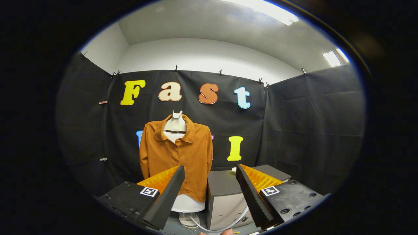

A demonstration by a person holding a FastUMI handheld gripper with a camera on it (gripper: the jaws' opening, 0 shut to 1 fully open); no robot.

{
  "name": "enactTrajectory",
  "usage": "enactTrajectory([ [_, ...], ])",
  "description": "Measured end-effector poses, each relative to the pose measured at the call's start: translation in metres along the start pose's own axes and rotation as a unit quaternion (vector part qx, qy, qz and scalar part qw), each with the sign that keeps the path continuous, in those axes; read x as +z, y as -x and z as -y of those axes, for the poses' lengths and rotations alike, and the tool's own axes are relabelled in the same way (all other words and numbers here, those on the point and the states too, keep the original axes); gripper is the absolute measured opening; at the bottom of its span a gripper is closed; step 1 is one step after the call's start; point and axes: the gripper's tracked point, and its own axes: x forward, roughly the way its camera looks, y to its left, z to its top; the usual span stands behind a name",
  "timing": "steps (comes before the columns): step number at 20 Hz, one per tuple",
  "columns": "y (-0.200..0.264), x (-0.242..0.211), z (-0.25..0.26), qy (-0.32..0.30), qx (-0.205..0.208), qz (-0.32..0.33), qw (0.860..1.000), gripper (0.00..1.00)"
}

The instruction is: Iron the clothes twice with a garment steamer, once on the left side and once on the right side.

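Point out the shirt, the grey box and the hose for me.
shirt (178, 153): gripper view, chest by the button placket.
grey box (222, 199): gripper view, front face.
hose (240, 218): gripper view, curve near the box's base.

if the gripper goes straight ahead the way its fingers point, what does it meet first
Probably the grey box-shaped unit just ahead, seen between the open gripper fingers, or the rust-orange buttoned shirt on the white mannequin beside it. Depth is unclear, so which comes first is uncertain.

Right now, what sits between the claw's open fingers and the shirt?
Nothing: in the gripper view the open claw holds nothing, and the orange-brown button-up shirt hangs beyond.
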Motion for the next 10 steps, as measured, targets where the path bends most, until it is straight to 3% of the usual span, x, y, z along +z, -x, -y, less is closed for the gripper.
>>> enactTrajectory([
  [7,-0.024,-0.006,0.014,-0.014,0.015,0.003,1.0,0.98],
  [10,-0.052,-0.019,0.044,-0.039,0.013,-0.01,0.999,0.98],
])
